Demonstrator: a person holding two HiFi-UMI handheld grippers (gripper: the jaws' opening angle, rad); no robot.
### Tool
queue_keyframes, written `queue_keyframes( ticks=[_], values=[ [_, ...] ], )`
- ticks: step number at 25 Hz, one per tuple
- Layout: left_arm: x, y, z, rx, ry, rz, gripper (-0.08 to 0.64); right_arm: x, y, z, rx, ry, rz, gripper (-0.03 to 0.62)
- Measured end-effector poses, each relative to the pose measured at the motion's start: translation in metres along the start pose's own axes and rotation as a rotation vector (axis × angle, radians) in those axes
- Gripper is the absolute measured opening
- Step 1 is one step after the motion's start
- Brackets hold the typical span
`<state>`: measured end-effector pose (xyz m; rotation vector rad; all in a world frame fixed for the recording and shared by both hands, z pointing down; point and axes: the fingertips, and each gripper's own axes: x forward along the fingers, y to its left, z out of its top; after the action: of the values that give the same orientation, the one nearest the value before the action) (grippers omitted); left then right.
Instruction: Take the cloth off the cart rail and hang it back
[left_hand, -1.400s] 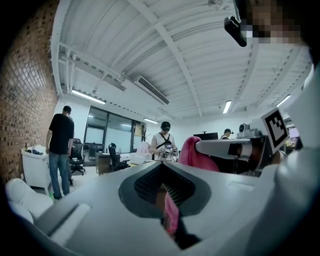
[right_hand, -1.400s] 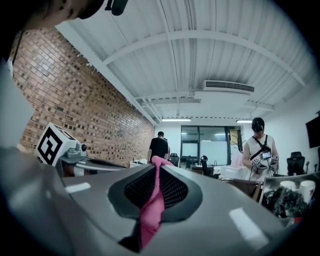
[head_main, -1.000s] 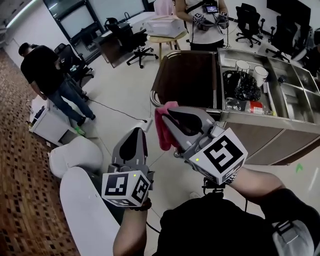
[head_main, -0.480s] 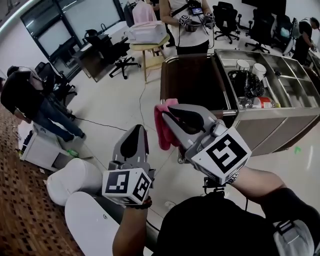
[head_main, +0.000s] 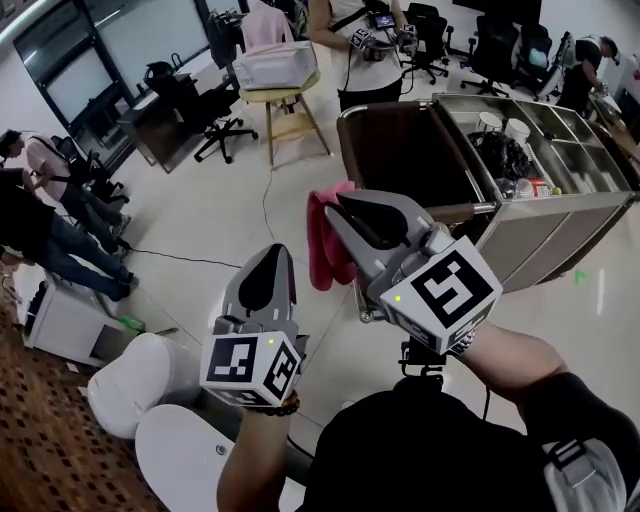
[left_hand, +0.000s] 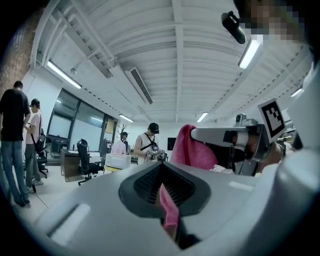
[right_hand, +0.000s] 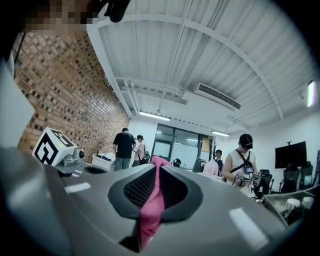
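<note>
While the pink cloth (head_main: 322, 248) hangs in mid-air, off the cart rail (head_main: 345, 140), the right gripper (head_main: 335, 205) stays out of reach of the rail and is clamped on its upper fold, likely so it drapes freely for rehanging. Left gripper (head_main: 271, 258) waits beside it, jaws together; a pink sliver in their seam is unidentifiable. Right gripper's body hides part of the cloth and the cart (head_main: 540, 235) corner.
</note>
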<state>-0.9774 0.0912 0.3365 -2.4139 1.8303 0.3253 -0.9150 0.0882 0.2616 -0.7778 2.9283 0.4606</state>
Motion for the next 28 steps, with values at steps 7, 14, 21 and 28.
queue_keyframes(
  ticks=[7,14,21,28],
  values=[
    [-0.008,0.052,0.015,-0.024,-0.028,-0.017,0.005,0.056,0.016,0.008,-0.029,0.015,-0.001,0.018],
    [0.009,0.105,0.026,-0.031,-0.017,-0.045,0.005,0.117,0.012,0.013,-0.003,0.036,-0.017,0.018],
    [0.108,0.117,0.058,-0.023,0.005,-0.068,0.005,0.160,-0.085,0.034,0.016,0.031,-0.029,0.018],
    [0.171,0.141,0.045,-0.036,0.010,-0.100,0.005,0.203,-0.140,-0.005,0.046,0.090,-0.052,0.018]
  ],
)
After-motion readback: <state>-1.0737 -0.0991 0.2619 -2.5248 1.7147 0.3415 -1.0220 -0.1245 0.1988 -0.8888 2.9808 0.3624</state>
